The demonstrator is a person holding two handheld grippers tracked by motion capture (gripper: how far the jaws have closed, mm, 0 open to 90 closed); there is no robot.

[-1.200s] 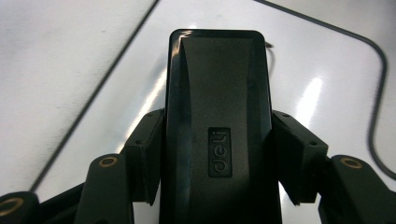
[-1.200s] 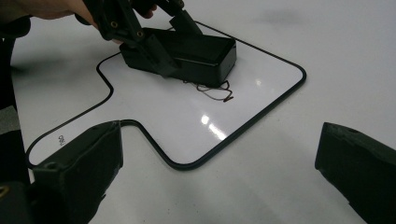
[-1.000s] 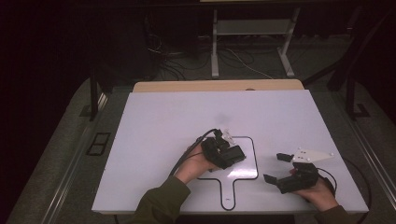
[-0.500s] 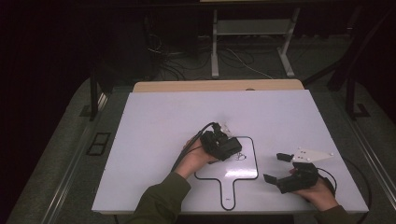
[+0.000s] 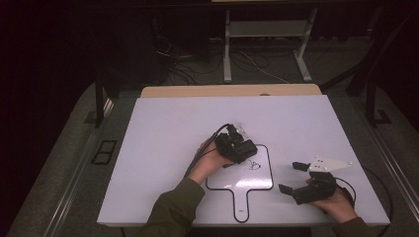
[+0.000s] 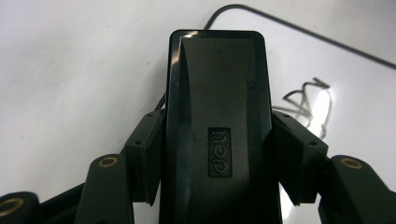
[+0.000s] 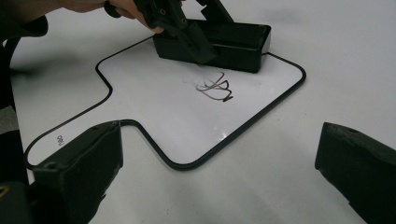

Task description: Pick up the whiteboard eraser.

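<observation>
Eraser (image 6: 217, 135) clenched in your left gripper (image 5: 237, 146) (at the whiteboard's (image 7: 154, 100) far edge); scribble (image 7: 215, 87) just beside, bare board around it.

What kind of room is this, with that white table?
Probably a lab or recording workspace: a white table in a dark room, loose cables on the floor, and a metal stand behind.

The high view looks forward and down from above the person's side, taking in the whole white table (image 5: 163, 148). The left gripper view sits very close over the black eraser (image 6: 217, 130). The right gripper view looks low across the paddle-shaped whiteboard (image 7: 154, 112). All three share the scribble (image 7: 215, 87), perhaps marker ink.
</observation>
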